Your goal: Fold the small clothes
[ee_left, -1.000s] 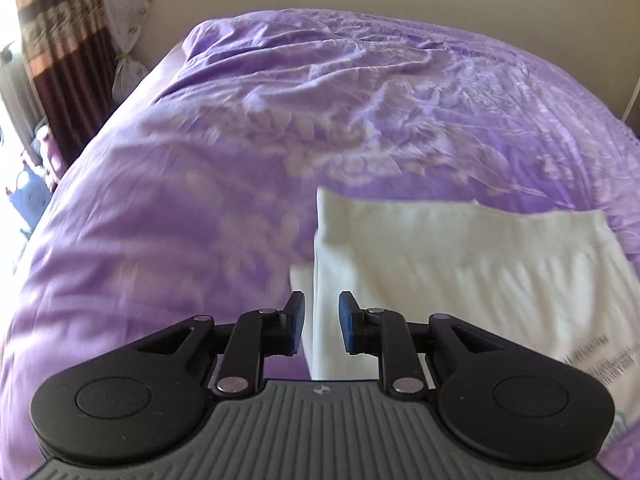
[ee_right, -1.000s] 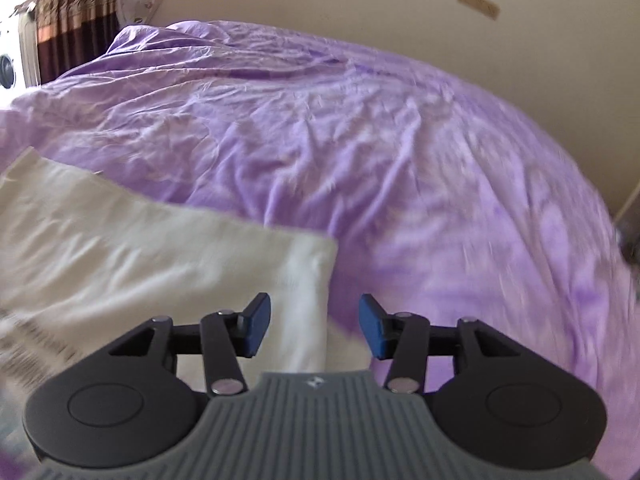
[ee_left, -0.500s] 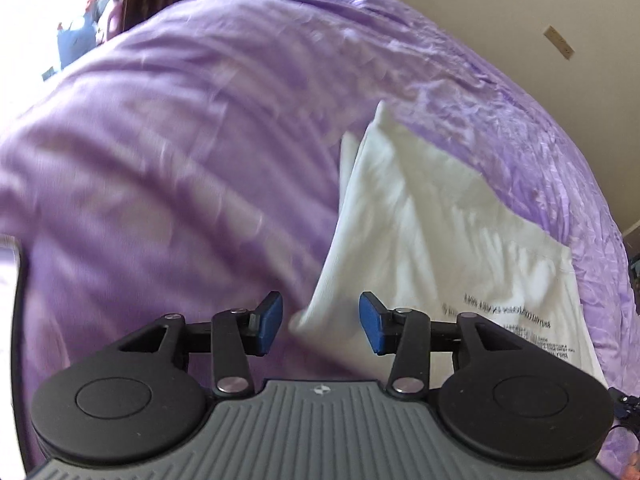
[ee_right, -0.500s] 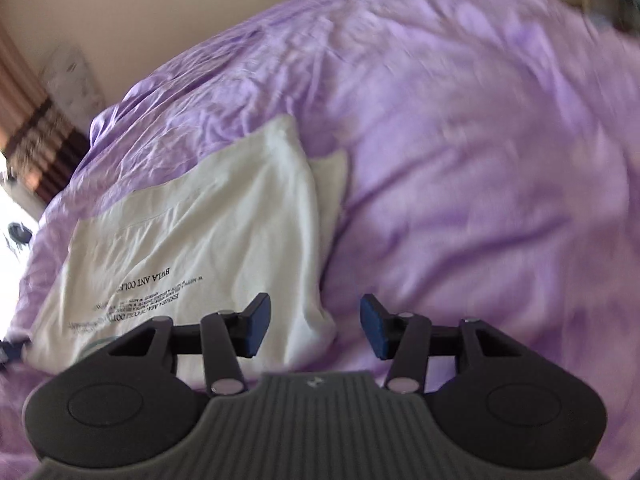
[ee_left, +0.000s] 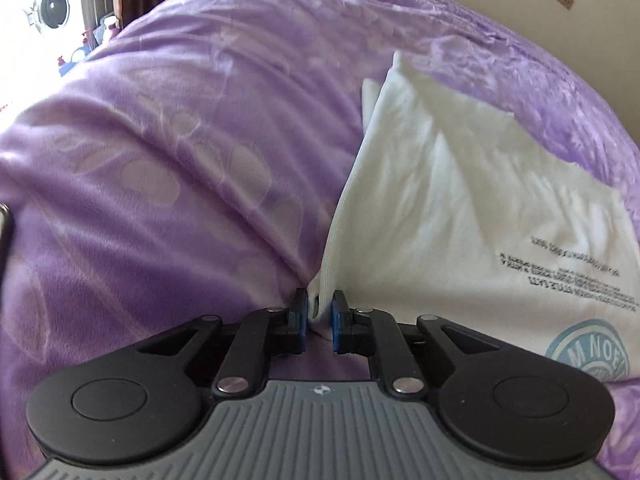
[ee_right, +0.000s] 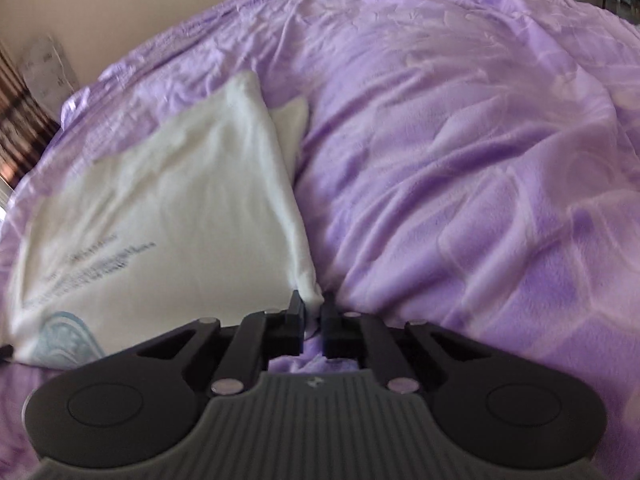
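White shirt [ee_left: 460, 208] lies flat on the purple blanket [ee_left: 168, 168], its long axis running from the near corners away to the far edge. The left gripper [ee_left: 320, 312] has just closed, pinching the near left corner; the right gripper [ee_right: 314, 312], too, has just clamped onto the near right corner. Both are equally near, so I'd judge the fold goes forward, toward the far edge.

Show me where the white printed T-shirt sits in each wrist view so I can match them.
Left wrist: white printed T-shirt fills the right half, one corner pinched in the left gripper.
Right wrist: same shirt fills the left half, one corner pinched in the right gripper.
Shared landmark: the round pale-blue stamp print beside the black text.
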Demonstrator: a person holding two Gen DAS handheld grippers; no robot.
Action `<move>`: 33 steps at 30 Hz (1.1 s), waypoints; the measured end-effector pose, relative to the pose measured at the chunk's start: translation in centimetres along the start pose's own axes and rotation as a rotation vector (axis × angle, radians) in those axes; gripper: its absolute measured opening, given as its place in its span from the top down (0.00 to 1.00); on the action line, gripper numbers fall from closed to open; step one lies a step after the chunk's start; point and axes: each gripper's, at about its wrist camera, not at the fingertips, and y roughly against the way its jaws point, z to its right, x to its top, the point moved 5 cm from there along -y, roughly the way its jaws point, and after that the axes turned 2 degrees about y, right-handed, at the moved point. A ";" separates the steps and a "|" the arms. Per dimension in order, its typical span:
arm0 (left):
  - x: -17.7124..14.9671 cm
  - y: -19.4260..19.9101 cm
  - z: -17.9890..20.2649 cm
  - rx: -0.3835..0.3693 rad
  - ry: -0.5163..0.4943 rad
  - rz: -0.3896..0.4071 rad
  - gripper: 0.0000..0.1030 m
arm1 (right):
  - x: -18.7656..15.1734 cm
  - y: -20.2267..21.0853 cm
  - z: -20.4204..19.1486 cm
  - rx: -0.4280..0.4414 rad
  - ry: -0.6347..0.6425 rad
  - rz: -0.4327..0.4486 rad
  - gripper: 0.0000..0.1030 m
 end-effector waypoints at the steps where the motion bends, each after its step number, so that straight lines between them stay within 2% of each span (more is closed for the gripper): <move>1: -0.1 -0.1 0.1 0.005 -0.010 -0.002 0.84 | -0.2 -0.2 0.1 -0.013 0.018 -0.001 1.00; 9: -0.2 1.5 0.6 0.028 -0.048 0.006 0.80 | -0.5 0.9 -0.8 -0.051 0.078 0.043 0.99; 12: 0.0 2.5 1.2 0.070 -0.090 0.017 0.75 | -0.4 2.3 -1.8 -0.104 0.126 0.091 0.95; 16: 0.6 4.3 1.9 0.148 -0.158 0.067 0.74 | 0.0 4.0 -2.0 -0.166 0.139 0.148 0.92; 19: 1.5 5.7 2.9 0.223 -0.227 0.125 0.69 | 1.0 5.1 -2.0 -0.185 0.136 0.181 0.83; 20: 1.9 6.1 3.4 0.238 -0.245 0.144 0.67 | 1.4 5.4 -2.0 -0.175 0.132 0.188 0.76; 21: 2.4 6.4 3.9 0.240 -0.267 0.159 0.65 | 2.0 5.7 -2.1 -0.157 0.128 0.194 0.69; 23: 3.5 6.6 5.3 0.223 -0.313 0.173 0.62 | 3.2 6.1 -2.7 -0.119 0.135 0.195 0.61; 28: 5.5 5.8 10.2 0.172 -0.418 0.172 0.62 | 6.2 6.1 -5.5 -0.045 0.192 0.191 0.59; 31: 6.0 4.2 13.6 0.138 -0.484 0.149 0.62 | 7.5 5.0 -7.2 -0.003 0.216 0.170 0.52; 33: 6.1 3.0 15.9 0.116 -0.535 0.131 0.62 | 8.4 3.8 -7.8 0.018 0.219 0.144 0.43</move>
